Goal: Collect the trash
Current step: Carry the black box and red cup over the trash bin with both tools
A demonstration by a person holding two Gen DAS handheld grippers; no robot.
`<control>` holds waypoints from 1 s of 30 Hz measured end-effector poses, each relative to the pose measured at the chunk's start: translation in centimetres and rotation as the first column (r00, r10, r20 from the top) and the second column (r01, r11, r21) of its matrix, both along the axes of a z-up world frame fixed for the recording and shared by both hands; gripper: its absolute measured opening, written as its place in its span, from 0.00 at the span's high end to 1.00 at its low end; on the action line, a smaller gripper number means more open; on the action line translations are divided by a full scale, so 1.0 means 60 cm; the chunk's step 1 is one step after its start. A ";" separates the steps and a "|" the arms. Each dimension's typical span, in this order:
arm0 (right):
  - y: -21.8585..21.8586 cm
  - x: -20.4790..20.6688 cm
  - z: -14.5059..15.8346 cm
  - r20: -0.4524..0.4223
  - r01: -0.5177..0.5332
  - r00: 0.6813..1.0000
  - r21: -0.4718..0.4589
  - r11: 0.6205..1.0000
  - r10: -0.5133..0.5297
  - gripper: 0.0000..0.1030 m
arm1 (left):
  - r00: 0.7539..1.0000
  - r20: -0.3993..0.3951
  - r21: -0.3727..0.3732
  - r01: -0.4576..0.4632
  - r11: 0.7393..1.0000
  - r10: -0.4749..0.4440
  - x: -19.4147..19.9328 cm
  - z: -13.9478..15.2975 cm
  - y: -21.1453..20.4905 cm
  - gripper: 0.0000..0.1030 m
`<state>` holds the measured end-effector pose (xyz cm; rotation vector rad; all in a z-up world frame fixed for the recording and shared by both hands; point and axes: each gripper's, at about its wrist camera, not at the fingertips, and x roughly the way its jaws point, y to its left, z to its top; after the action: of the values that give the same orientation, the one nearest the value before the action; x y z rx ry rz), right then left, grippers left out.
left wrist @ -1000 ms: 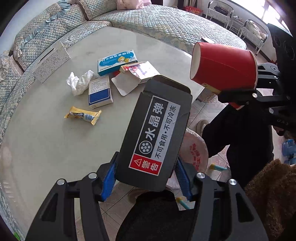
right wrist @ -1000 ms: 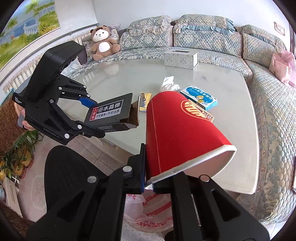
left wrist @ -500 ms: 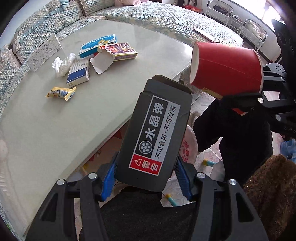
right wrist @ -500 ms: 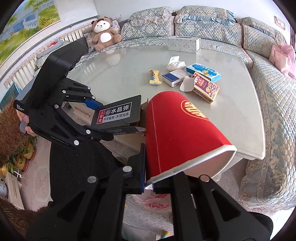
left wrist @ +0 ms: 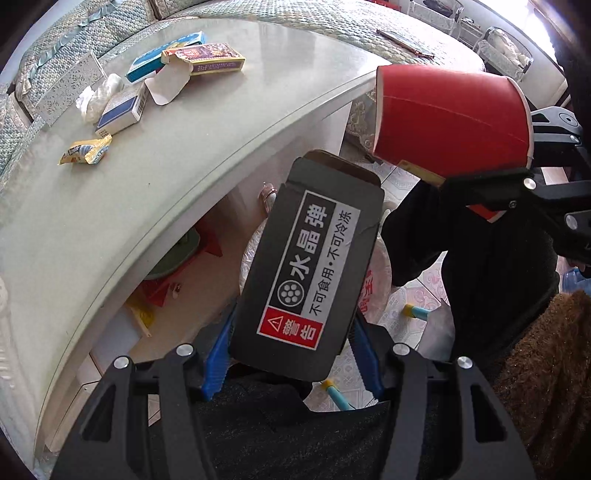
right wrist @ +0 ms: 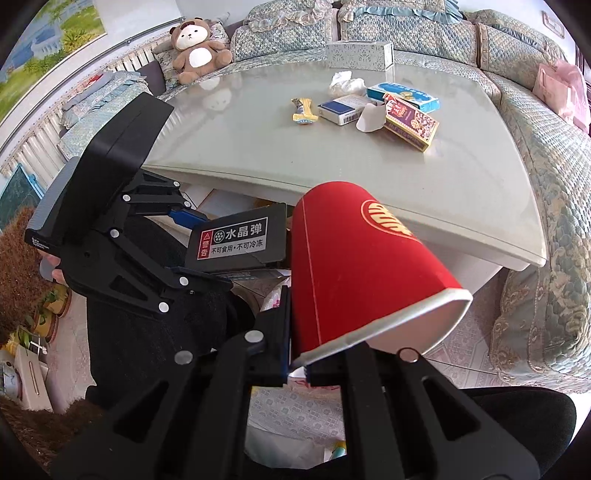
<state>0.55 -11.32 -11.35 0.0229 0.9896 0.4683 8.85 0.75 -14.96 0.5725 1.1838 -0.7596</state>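
Note:
My left gripper (left wrist: 291, 354) is shut on a black cardboard box (left wrist: 310, 266) with a white label and a red warning mark, its blue pads (left wrist: 218, 354) pressing on both sides. My right gripper (right wrist: 299, 373) is shut on the rim of a red paper cup (right wrist: 362, 266), which lies tilted with its mouth to the lower right. Box and cup hang side by side off the table's front edge, above a white plastic bag (left wrist: 373, 284) with red print on the floor. The box hides most of the bag's opening.
On the glass-topped table (left wrist: 184, 155) lie a yellow wrapper (left wrist: 86, 153), a blue-and-white box (left wrist: 122, 110), a crumpled tissue (left wrist: 99, 94), a blue box (left wrist: 166, 61) and an opened yellow-red box (left wrist: 207, 59). A tissue box (left wrist: 68, 86) and a sofa (right wrist: 406, 33) stand behind.
Both grippers have sunk below the table's edge toward the floor, and the tabletop has slid up and away in both views. The grips on box and cup are unchanged.

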 end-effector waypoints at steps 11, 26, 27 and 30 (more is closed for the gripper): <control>0.005 0.011 -0.053 -0.078 0.017 0.997 -0.026 1.000 -0.019 0.93 | 0.997 -0.070 0.022 -0.018 1.000 0.019 0.012 -0.069 -0.022 0.45; 0.004 0.037 -0.131 -0.170 0.024 0.985 -0.090 0.996 -0.039 0.93 | 0.989 -0.122 0.060 -0.075 0.995 0.082 0.030 -0.159 -0.036 0.45; 0.003 0.038 -0.138 -0.179 0.026 0.983 -0.090 0.996 -0.042 0.93 | 0.989 -0.124 0.068 -0.076 0.995 0.084 0.032 -0.167 -0.038 0.45; -0.003 0.043 -0.161 -0.210 0.034 0.976 -0.094 0.995 -0.053 0.93 | 0.986 -0.139 0.091 -0.080 0.993 0.092 0.038 -0.188 -0.039 0.45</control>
<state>3.11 -11.48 -21.02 0.0145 1.2168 0.3857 11.13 -1.57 -26.26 0.5405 1.3698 -0.6878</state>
